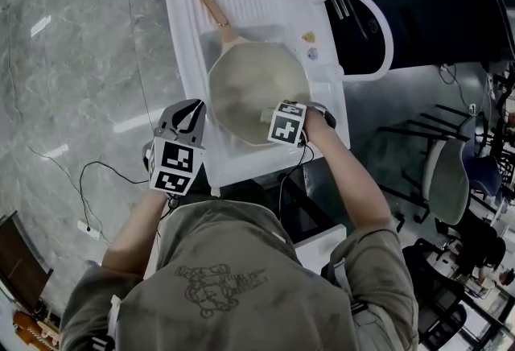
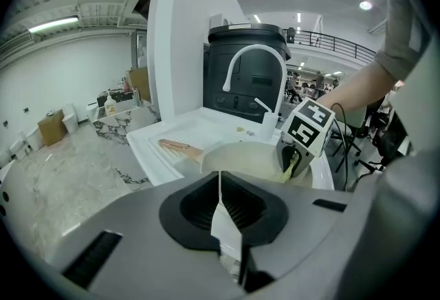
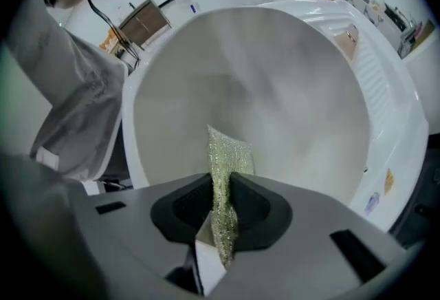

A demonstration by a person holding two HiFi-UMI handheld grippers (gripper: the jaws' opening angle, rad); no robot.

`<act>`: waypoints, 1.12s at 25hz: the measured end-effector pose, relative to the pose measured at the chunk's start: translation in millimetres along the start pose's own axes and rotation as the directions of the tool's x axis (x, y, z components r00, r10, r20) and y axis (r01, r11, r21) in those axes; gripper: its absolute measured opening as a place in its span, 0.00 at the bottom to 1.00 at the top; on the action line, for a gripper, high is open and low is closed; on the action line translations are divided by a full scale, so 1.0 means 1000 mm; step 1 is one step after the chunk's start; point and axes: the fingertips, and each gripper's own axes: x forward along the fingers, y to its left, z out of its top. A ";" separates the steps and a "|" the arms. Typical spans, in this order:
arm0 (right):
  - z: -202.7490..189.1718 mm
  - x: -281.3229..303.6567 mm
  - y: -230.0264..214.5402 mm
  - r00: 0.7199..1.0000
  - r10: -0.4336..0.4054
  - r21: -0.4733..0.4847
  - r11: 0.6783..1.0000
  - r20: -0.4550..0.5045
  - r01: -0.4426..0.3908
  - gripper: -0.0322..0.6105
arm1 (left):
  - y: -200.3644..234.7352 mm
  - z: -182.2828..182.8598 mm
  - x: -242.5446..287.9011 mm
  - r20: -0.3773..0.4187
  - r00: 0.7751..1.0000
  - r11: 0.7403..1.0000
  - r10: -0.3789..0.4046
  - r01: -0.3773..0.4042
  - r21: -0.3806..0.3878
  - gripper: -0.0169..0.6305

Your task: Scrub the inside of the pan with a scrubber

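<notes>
- Here: white sink unit (image 1: 181, 11) fills the upper centre of the head view. An arched white faucet (image 1: 388, 34) stands at its right edge, with marble floor (image 1: 72, 59) to the left.
- Pan (image 1: 253, 84) sits in the basin, pale inside up. Its wooden handle (image 1: 216, 13) points upper left over the drainer ridges.
- Right gripper (image 3: 220, 212) overlaps the pan's lower right rim. Its jaws are clamped on a glittery green-gold scrubber (image 3: 223, 161), whose free end juts over the pan's inside; contact unclear.
- Left gripper (image 2: 221, 204): jaws pressed together, nothing between. It is held by the sink's lower left edge, off the pan.
</notes>
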 end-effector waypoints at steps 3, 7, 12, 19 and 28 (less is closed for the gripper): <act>0.013 -0.007 0.020 0.990 0.110 0.075 0.990 0.091 -0.117 0.17 | -0.001 0.001 -0.002 0.004 1.000 1.000 0.000 0.000 0.002 0.06; 0.046 -0.021 0.036 0.932 0.221 0.138 0.953 0.288 -0.269 0.17 | -0.002 0.002 -0.005 0.005 1.000 1.000 0.001 -0.001 0.006 0.06; 0.087 -0.051 0.048 0.777 0.305 0.222 0.844 0.551 -0.489 0.17 | -0.003 0.004 -0.011 0.015 1.000 1.000 0.007 -0.008 0.013 0.06; 0.115 -0.117 0.020 0.557 0.072 0.304 0.777 0.827 -0.552 0.17 | 0.000 0.014 -0.023 0.043 0.999 0.999 0.026 -0.027 0.022 0.06; 0.100 -0.231 -0.006 0.326 -0.395 0.497 0.799 0.859 -0.338 0.17 | 0.005 0.064 -0.047 0.168 0.985 0.997 0.047 -0.055 0.046 0.06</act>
